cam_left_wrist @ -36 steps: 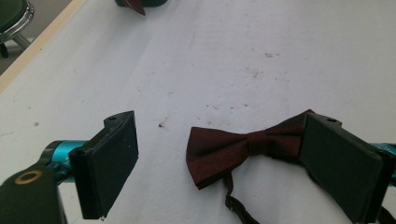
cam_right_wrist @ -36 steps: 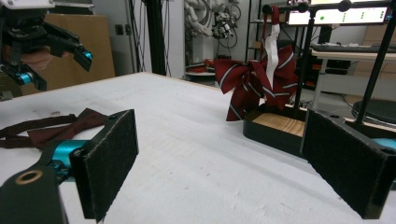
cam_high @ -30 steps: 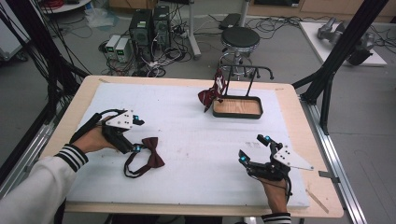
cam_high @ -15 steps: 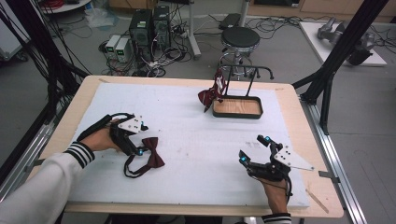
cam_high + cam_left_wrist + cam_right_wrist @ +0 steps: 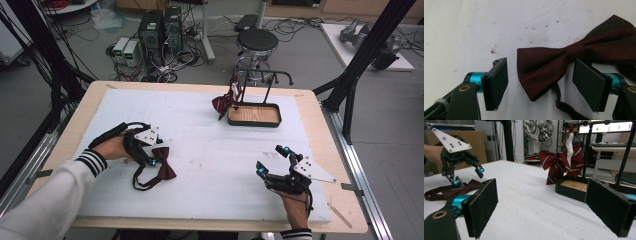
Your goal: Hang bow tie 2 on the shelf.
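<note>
Since earlier frame, left gripper (image 5: 154, 159) dropped onto dark red bow tie (image 5: 554, 67) on white mat (image 5: 210, 150); jaws closing, wing between them, pads not yet touching. We judge grasp imminent. Right gripper (image 5: 270, 161) spread wide, empty, idle.

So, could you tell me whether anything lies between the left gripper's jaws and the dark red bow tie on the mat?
Nothing visible does. The left gripper stands over the bow tie, one wing between its jaws, which have just been closing but don't press on it yet. Only bare white mat lies around that wing.
</note>
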`<state>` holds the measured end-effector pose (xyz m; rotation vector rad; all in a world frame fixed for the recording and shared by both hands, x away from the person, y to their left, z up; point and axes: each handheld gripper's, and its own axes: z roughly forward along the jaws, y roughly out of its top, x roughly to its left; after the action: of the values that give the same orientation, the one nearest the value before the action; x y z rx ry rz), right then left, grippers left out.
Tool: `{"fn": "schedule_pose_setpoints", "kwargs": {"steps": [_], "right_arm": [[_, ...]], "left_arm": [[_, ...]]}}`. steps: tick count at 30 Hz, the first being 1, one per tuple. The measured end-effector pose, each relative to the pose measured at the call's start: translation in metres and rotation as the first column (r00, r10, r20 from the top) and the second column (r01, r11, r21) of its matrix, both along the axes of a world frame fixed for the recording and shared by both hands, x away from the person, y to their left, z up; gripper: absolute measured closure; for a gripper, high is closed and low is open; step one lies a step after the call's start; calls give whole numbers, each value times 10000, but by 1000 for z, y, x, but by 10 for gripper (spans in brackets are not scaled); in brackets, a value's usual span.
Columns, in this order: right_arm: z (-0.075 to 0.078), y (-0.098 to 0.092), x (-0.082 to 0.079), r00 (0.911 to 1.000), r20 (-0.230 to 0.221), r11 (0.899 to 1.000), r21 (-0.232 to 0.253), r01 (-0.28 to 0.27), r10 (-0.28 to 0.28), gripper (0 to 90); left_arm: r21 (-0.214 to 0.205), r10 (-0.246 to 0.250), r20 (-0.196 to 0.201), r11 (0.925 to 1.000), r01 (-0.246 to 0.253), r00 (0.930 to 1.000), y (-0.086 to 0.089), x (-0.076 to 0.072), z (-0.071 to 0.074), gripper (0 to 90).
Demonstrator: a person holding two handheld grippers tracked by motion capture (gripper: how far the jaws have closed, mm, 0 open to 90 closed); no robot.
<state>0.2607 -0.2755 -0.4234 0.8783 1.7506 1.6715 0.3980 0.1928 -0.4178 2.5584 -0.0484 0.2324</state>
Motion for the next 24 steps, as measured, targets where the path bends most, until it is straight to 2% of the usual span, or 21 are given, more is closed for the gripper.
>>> {"fn": "schedule_pose_setpoints", "kwargs": {"steps": [2,5,9,10,14,16,24], "right_arm": [[0,0,0,10000,-21,10000,-13,5,-5,104],[0,1,0,10000,55,10000,-84,-3,3,105],[-2,0,0,10000,-35,10000,-47,20,-20,105],[-2,1,0,10000,-25,10000,-47,20,-20,105],[-2,1,0,10000,-34,10000,-54,22,-22,105],[-2,1,1,10000,-2,10000,-66,15,-15,105],[-2,2,2,10000,-5,10000,-53,4,-4,105]], "left_arm": [[199,-56,-137,9998,59,9999,-1,1,-2,333],[84,-69,-243,9999,71,9997,0,1,-3,396],[141,-189,-467,9997,196,9987,1,2,-2,514],[131,-182,-628,9997,191,9979,1,2,-2,568],[375,-253,-501,9989,272,9984,0,1,0,728],[397,10,-558,9992,12,9984,0,1,1,818],[464,187,-485,9988,-164,9986,-1,1,2,836]]}}
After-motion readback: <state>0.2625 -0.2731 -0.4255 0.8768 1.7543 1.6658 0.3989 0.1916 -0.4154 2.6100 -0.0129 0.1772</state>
